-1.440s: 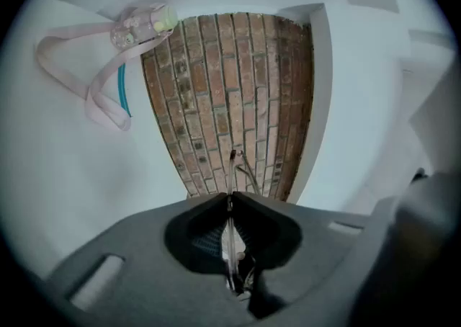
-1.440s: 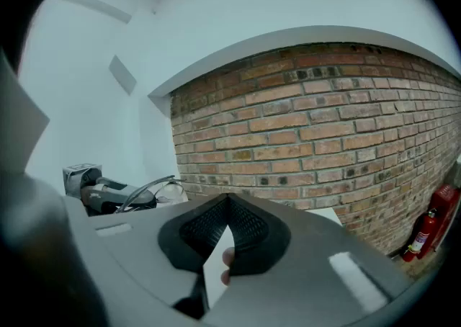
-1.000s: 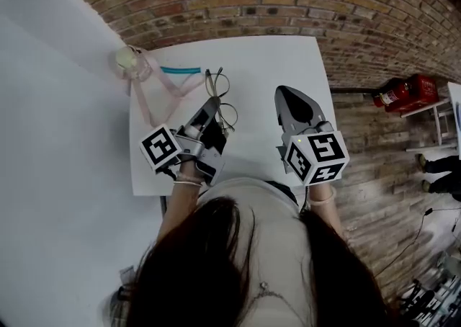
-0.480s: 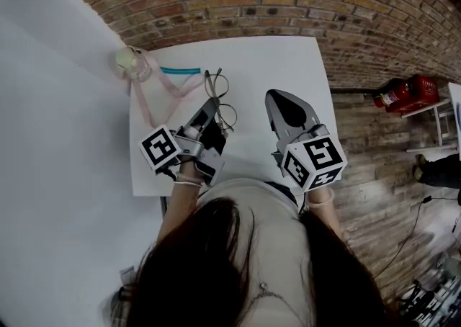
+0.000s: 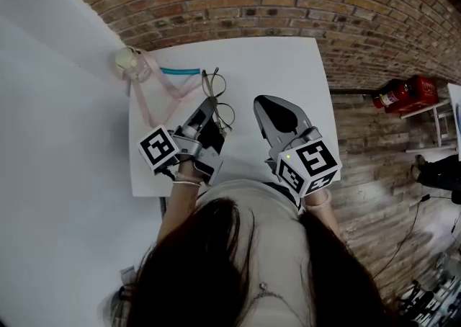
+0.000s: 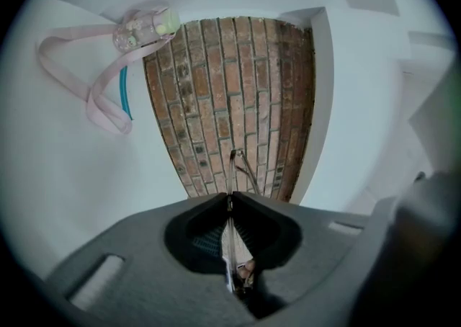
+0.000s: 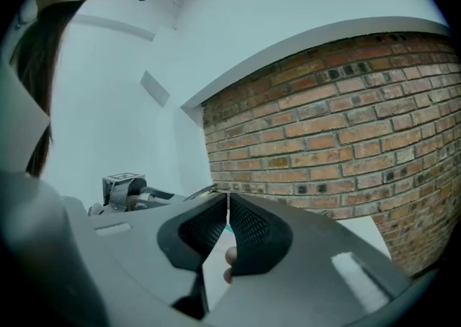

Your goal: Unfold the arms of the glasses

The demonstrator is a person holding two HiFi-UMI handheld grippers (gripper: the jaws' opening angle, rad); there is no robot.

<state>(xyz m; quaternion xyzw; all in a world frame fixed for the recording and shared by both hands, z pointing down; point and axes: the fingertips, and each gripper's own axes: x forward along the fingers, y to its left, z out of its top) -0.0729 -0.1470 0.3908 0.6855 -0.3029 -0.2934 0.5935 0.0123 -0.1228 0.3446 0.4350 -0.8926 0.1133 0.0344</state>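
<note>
A white table stands on a brick floor, and the person leans over its near edge with a gripper in each hand. The left gripper is over the left half of the table, its jaws pinched on the glasses. In the left gripper view a thin strip of the frame runs straight down the seam between the pads, and two slim wires of the glasses stick out past the tips of the left gripper, spreading slightly. From the head view the two round lenses show just beyond the tips, toward the far edge. Whether they touch the tabletop cannot be told. The right gripper hovers near the middle of the table, just beside the glasses on their right. In its own view the right gripper has its jaws pressed together with only a hairline slit and nothing between them. At the far left corner sits a small clear bottle with a pale green cap, and a pink strap loops from it along the left edge. A teal stick lies between the bottle and the glasses. A red object lies on the floor, well off to the right.
</note>
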